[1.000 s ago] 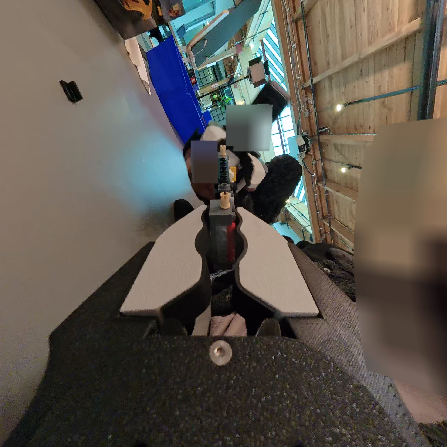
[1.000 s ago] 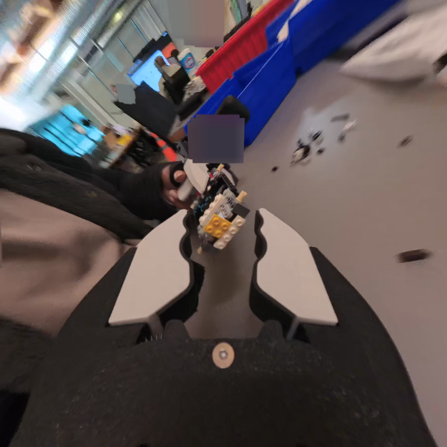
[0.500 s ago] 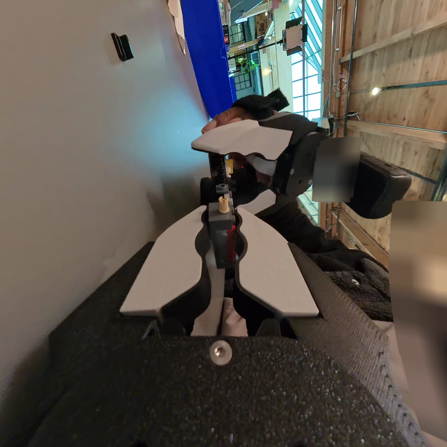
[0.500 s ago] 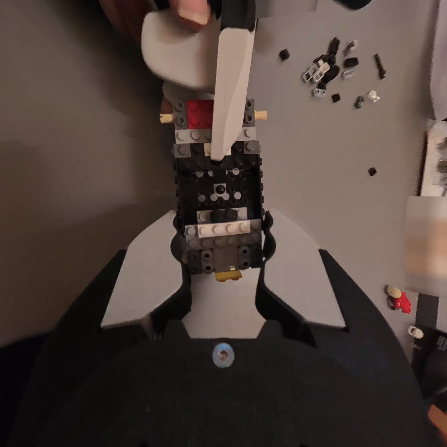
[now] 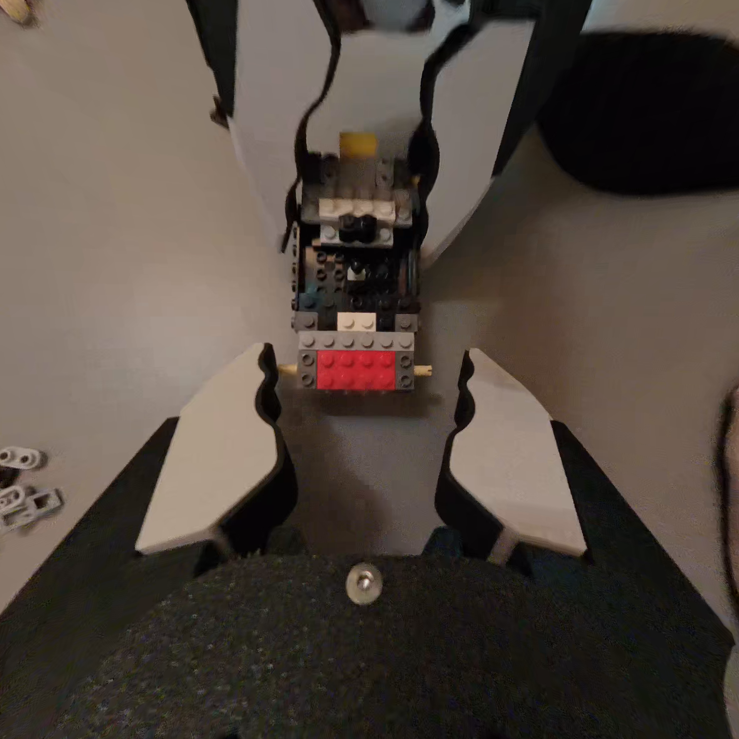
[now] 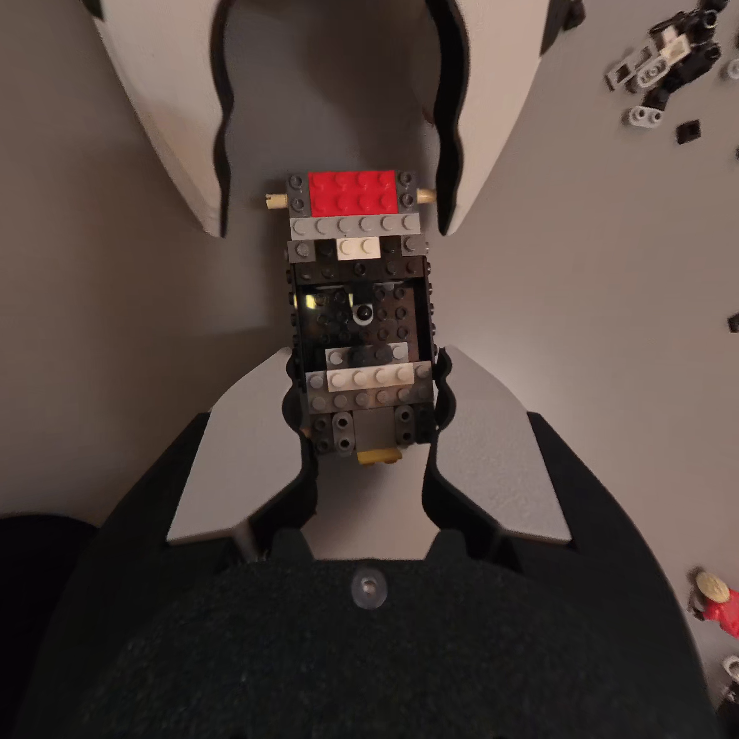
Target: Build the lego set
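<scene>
Glossy studded plastic lego model (image 6: 360, 312)

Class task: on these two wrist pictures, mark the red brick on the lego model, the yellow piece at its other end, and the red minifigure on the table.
red brick (image 6: 353, 192), right wrist view, studded top.
yellow piece (image 6: 378, 456), right wrist view, protruding edge.
red minifigure (image 6: 722, 611), right wrist view, red torso.

Right claw (image 6: 364, 394) clamped at its tips; left claw (image 5: 366, 374) spread wide, facing it.

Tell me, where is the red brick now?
The red brick sits on the far end of the lego model in the right wrist view, between the open left gripper's tips, opposite the end the right gripper holds.
</scene>
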A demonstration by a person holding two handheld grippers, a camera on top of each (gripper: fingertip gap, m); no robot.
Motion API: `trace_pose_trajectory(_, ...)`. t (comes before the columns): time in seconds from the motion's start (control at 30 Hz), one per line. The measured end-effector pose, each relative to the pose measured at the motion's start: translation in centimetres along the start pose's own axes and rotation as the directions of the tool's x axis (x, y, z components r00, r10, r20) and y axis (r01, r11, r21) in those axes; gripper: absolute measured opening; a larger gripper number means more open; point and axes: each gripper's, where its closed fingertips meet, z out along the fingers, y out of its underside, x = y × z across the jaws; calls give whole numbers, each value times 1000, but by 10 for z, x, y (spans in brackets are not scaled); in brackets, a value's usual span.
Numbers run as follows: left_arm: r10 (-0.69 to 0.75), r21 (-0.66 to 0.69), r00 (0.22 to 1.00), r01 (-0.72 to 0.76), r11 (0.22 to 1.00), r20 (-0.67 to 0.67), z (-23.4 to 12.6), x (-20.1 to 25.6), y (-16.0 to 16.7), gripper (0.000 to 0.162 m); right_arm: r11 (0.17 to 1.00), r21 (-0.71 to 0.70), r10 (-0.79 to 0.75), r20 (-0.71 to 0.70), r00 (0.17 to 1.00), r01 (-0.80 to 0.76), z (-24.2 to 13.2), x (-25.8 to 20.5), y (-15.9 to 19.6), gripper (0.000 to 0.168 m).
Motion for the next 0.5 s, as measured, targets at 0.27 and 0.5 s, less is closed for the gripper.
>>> trace_pose_trajectory(0.27, 34, -80, 998, -29, 996, 57, 5, -10, 13, 73, 996, 79, 52, -14, 999, -51, 6, 2, -2, 65)
trace_pose_trajectory(0.5, 8, -79, 994, 1, 997, 110, 4, -18, 14, 73, 912, 310, 325, -147, 934, -269, -51, 42, 24, 66)
